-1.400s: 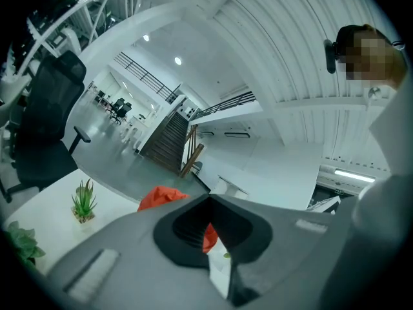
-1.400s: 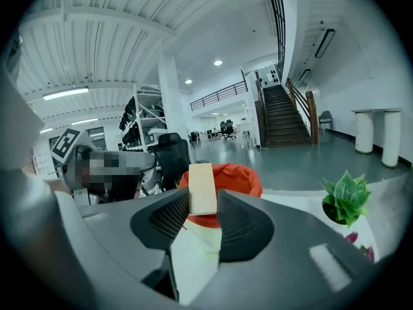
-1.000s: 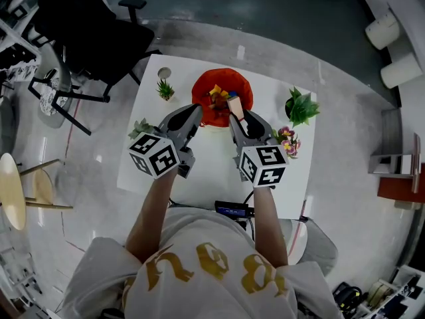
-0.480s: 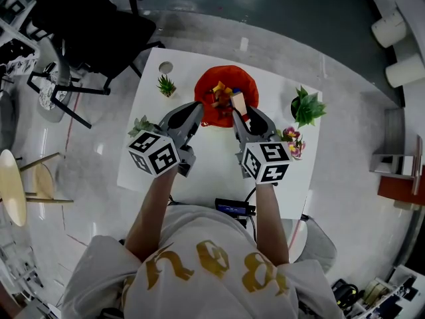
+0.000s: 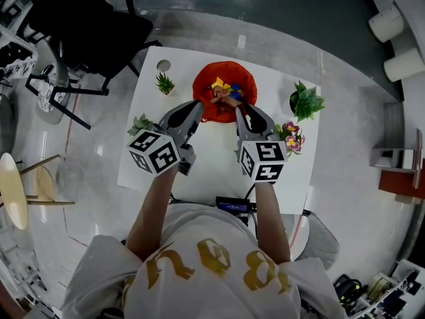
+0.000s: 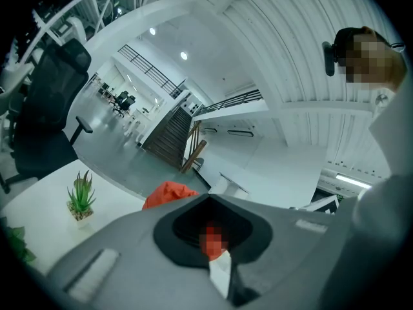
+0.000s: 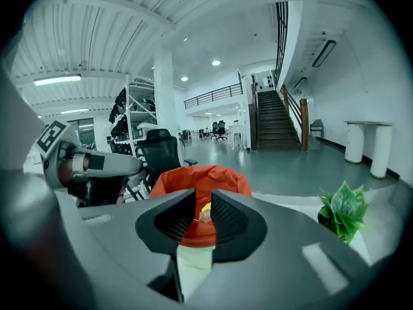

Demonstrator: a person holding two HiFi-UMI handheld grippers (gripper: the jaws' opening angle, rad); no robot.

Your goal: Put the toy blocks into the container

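As right tool (image 7: 203, 213) closes empty, container (image 7: 216, 176) ahead

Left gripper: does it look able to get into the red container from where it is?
Probably yes. The left gripper sits right at the red container's near-left rim, and nothing stands between them. The small spiky plant is off to its left on the table, clear of the way in.

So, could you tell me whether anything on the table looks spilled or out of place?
Nothing stands out. The orange container sits upright on the white table with the toy blocks inside it; no loose block shows beside it, and the potted plants stand upright.
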